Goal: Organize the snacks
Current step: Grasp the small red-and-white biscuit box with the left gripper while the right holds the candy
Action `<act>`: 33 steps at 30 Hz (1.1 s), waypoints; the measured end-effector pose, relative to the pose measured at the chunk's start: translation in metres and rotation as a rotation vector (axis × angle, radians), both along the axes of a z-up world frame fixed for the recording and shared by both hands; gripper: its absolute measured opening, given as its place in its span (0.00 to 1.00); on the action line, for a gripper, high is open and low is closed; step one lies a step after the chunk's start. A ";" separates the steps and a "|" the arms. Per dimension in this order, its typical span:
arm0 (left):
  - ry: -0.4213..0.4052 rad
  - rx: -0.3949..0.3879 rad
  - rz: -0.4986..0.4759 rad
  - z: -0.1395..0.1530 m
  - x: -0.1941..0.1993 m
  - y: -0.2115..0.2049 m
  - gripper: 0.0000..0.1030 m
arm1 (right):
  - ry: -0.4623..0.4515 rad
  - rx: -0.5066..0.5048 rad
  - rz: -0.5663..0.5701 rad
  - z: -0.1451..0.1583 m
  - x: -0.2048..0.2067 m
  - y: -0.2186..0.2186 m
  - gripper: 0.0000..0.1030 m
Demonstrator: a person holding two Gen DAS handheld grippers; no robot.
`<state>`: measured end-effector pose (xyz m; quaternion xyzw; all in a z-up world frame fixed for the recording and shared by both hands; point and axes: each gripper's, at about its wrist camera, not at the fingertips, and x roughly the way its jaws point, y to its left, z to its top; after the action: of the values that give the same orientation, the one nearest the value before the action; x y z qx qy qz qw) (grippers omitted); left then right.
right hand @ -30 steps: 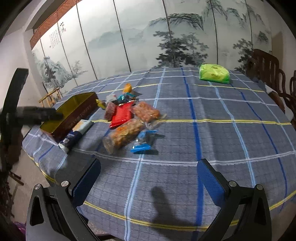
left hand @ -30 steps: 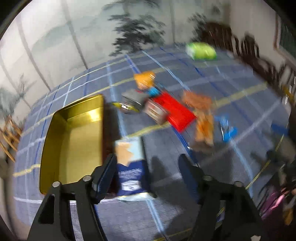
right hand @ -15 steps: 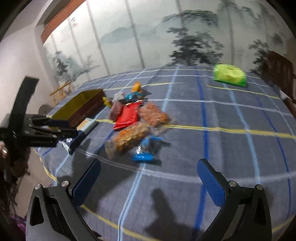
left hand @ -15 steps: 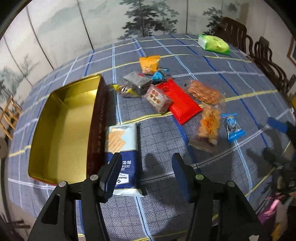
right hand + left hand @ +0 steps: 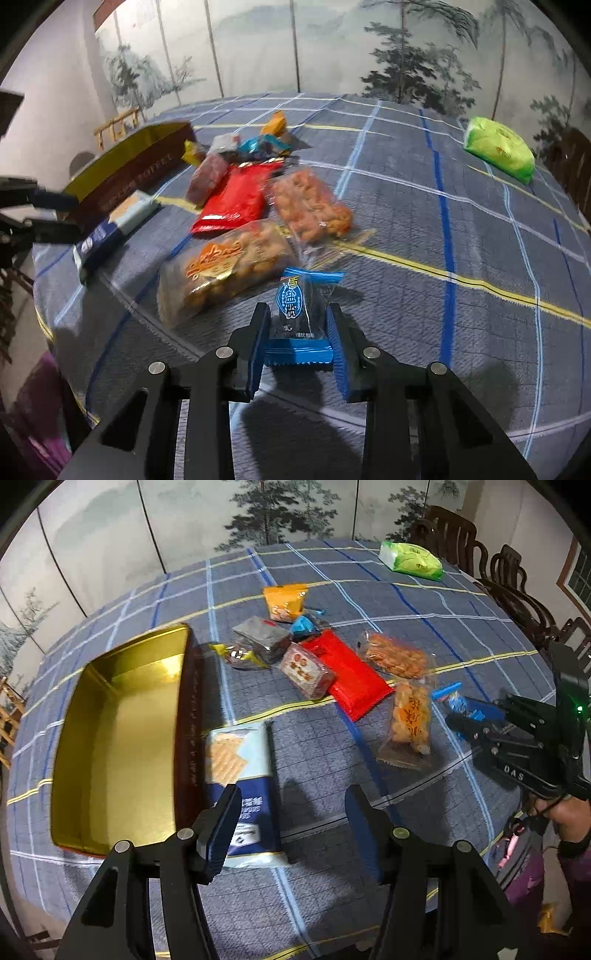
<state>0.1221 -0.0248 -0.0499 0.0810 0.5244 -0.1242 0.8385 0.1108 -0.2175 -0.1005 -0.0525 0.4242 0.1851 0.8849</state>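
An empty gold tin (image 5: 110,738) stands at the left of the checked tablecloth. Right beside it lies a blue-and-white cracker pack (image 5: 240,775). My left gripper (image 5: 291,823) hovers open over that pack's near end, its left finger above the pack and nothing between the pads. My right gripper (image 5: 297,345) is shut on a small blue snack packet (image 5: 299,310) that rests on the cloth, pads pressing both of its sides. In the left wrist view this gripper (image 5: 476,716) reaches in from the right.
A heap of snacks lies mid-table: a red pack (image 5: 351,675), a clear bag of orange crisps (image 5: 229,262), a peanut bag (image 5: 310,206), an orange packet (image 5: 284,602) and several small ones. A green tissue pack (image 5: 410,559) sits far back. Dark chairs (image 5: 517,590) line the right.
My right gripper dropped forward onto the small blue packet and went from wide open to shut on it. The left gripper stayed open near the cracker pack, tilting slightly.
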 end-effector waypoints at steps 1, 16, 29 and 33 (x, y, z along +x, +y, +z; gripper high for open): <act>0.001 -0.010 0.000 0.000 0.002 -0.001 0.53 | -0.012 -0.003 -0.019 -0.001 0.001 -0.007 0.31; 0.126 -0.247 0.193 -0.035 0.117 -0.019 0.55 | -0.039 0.021 -0.112 -0.003 0.016 -0.047 0.31; 0.076 -0.338 0.235 -0.031 0.092 0.001 0.25 | -0.025 0.054 -0.131 -0.002 0.017 -0.053 0.31; 0.022 -0.328 0.189 0.001 0.059 0.007 0.25 | -0.025 0.052 -0.139 -0.001 0.018 -0.053 0.31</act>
<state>0.1808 -0.0180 -0.0490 -0.1076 0.5118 -0.1295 0.8425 0.1289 -0.2710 -0.1014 -0.0021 0.4107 0.1337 0.9019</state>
